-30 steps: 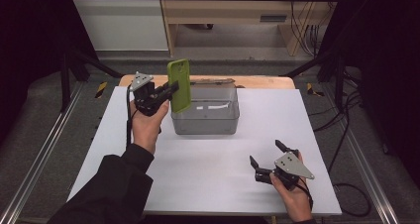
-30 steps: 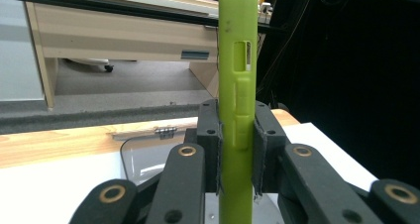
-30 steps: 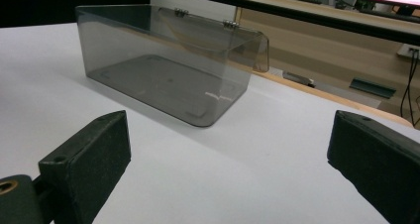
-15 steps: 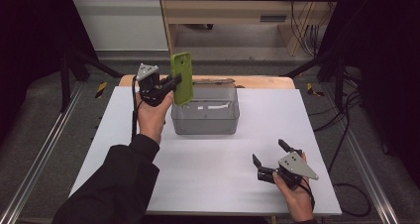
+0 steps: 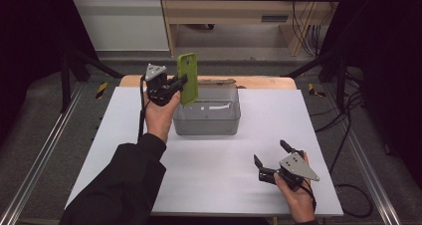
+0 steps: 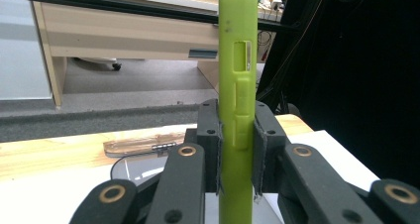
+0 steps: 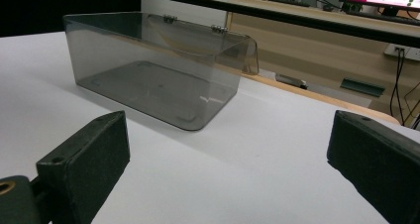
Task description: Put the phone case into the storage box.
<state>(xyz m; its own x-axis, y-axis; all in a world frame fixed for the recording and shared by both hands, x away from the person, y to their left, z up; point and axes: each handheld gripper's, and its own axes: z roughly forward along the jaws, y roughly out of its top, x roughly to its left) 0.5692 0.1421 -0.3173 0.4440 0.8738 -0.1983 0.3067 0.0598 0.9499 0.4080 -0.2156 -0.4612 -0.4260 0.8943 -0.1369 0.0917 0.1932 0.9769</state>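
A lime-green phone case (image 5: pixel 188 77) stands upright in the air above the left end of a clear smoky plastic box (image 5: pixel 207 124). My left gripper (image 5: pixel 180 83) is shut on the case's lower part. In the left gripper view the two pads (image 6: pixel 212 135) press the green case (image 6: pixel 237 85) edge-on from both sides. The box (image 7: pixel 153 80) is empty, its hinged lid folded back behind it. My right gripper (image 5: pixel 271 154) rests open near the table's front right, with nothing between its fingers (image 7: pixel 84 159).
The white table top (image 5: pixel 124 135) has a wooden strip (image 5: pixel 259 81) along its far edge. Metal rails run down both sides. A desk and cables stand beyond the table on the floor.
My left gripper has carried the green case to the right and a little farther away, over the box's left end. The right gripper has stayed put.
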